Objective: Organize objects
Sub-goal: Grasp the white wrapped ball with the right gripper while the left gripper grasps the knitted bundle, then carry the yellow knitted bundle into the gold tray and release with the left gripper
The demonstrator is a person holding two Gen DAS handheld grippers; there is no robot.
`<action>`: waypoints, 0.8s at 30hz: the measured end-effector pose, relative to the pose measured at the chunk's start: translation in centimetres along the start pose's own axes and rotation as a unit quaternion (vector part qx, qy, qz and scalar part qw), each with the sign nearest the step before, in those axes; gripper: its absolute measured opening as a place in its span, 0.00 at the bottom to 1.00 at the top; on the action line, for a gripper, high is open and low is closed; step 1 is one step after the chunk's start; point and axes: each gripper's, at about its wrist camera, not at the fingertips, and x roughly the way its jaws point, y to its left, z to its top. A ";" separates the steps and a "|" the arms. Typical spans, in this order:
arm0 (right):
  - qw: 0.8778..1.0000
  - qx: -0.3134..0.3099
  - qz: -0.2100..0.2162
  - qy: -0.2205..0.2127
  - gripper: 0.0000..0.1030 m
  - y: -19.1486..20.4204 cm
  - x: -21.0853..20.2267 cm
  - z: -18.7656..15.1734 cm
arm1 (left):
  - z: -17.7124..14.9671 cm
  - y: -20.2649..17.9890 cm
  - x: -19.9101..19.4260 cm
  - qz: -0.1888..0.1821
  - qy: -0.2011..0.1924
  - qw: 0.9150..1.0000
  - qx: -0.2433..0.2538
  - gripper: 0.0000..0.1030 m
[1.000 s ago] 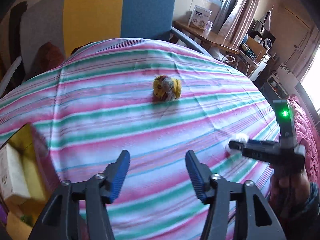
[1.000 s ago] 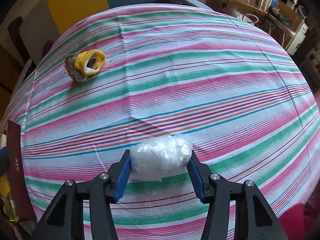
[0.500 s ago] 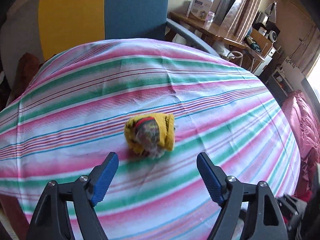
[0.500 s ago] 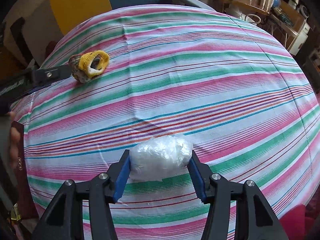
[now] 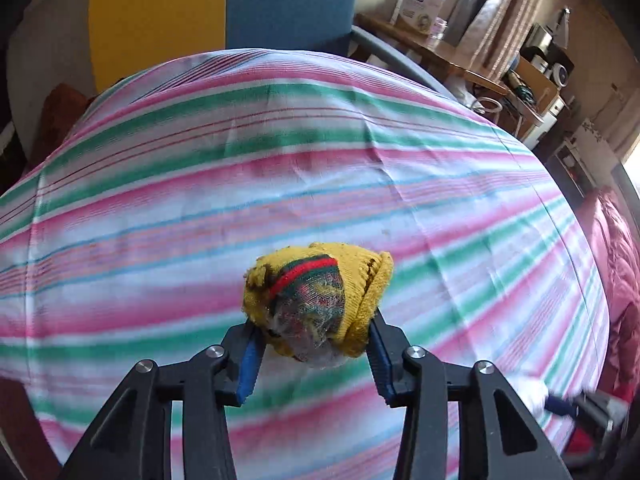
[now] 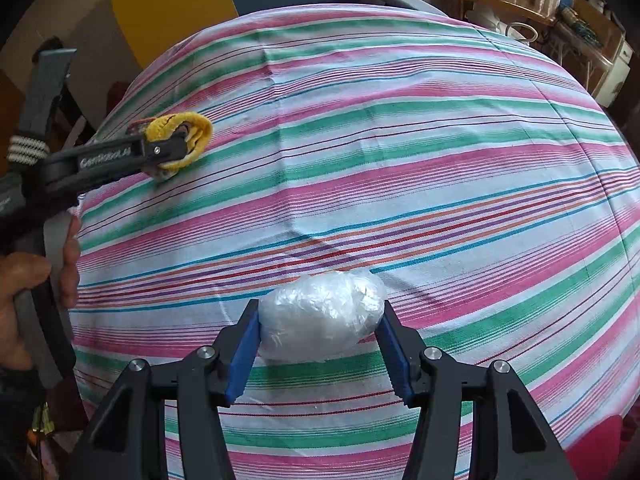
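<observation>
A rolled yellow sock bundle (image 5: 316,300) with a red and green band lies on the striped cloth (image 5: 280,160). My left gripper (image 5: 314,344) has its jaws closing on it, and both blue pads touch its sides. In the right wrist view the same sock bundle (image 6: 194,130) sits at the far left with the left gripper (image 6: 168,152) around it. My right gripper (image 6: 320,332) is shut on a white plastic-wrapped bundle (image 6: 324,316), which rests low on the striped cloth (image 6: 400,160) near the front edge.
A chair with a yellow and blue back (image 5: 224,8) stands behind the cloth-covered surface. A wooden desk (image 5: 440,48) with a box and clutter lies at the back right. Pink bedding (image 5: 616,280) runs along the right. A person's hand (image 6: 24,280) holds the left gripper's handle.
My left gripper moved forward and down to the sock bundle, opened wide, then closed on its sides. The right gripper kept still with the white bundle in it.
</observation>
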 end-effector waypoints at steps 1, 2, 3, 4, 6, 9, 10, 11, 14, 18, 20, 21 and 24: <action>1.000 -0.002 0.002 0.000 0.55 0.1 0.0 0.0 | -1.0 -0.1 -0.8 0.001 -0.002 1.000 0.003 0.45; 1.000 -0.004 0.003 0.001 0.55 0.1 0.0 -0.1 | -1.9 -0.2 -1.4 0.000 -0.003 1.000 0.006 0.45; 1.000 -0.006 0.005 0.004 0.55 0.2 0.1 -0.1 | -3.2 -0.4 -2.3 -0.004 -0.005 1.000 0.009 0.45; 1.000 -0.007 0.006 0.006 0.55 0.2 0.2 0.0 | -4.2 -0.6 -3.0 -0.003 -0.006 1.000 0.011 0.45; 1.000 -0.011 0.004 0.012 0.55 0.3 0.4 -0.1 | -6.3 -1.1 -4.6 -0.002 -0.010 1.000 0.017 0.45; 1.000 -0.012 0.003 0.014 0.55 0.3 0.5 -0.2 | -9.1 -1.8 -6.2 0.004 -0.013 1.000 0.024 0.45; 1.000 -0.012 0.003 0.015 0.55 0.3 0.5 -0.3 | -10.1 -2.0 -6.6 0.004 -0.012 1.000 0.024 0.45; 1.000 -0.012 0.003 0.015 0.55 0.2 0.6 -0.1 | -10.9 -2.2 -6.8 0.003 -0.011 1.000 0.026 0.45; 1.000 -0.012 0.002 0.015 0.55 0.0 0.6 -0.1 | -13.3 -2.8 -7.3 0.003 -0.009 1.000 0.028 0.45; 1.000 -0.013 -0.002 0.018 0.55 -0.1 0.7 -0.2 | -16.0 -3.1 -8.9 -0.003 -0.013 1.000 0.029 0.45; 1.000 -0.015 -0.004 0.019 0.55 0.0 0.8 -0.1 | -16.9 -3.1 -10.0 -0.002 -0.019 0.999 0.031 0.45; 1.000 -0.015 -0.005 0.020 0.55 -0.1 0.8 -0.1 | -17.2 -3.0 -10.6 -0.003 -0.023 0.999 0.031 0.45; 1.000 -0.019 -0.009 0.019 0.55 0.0 0.7 -0.2 | -17.5 -3.1 -12.1 0.002 -0.041 0.998 0.039 0.45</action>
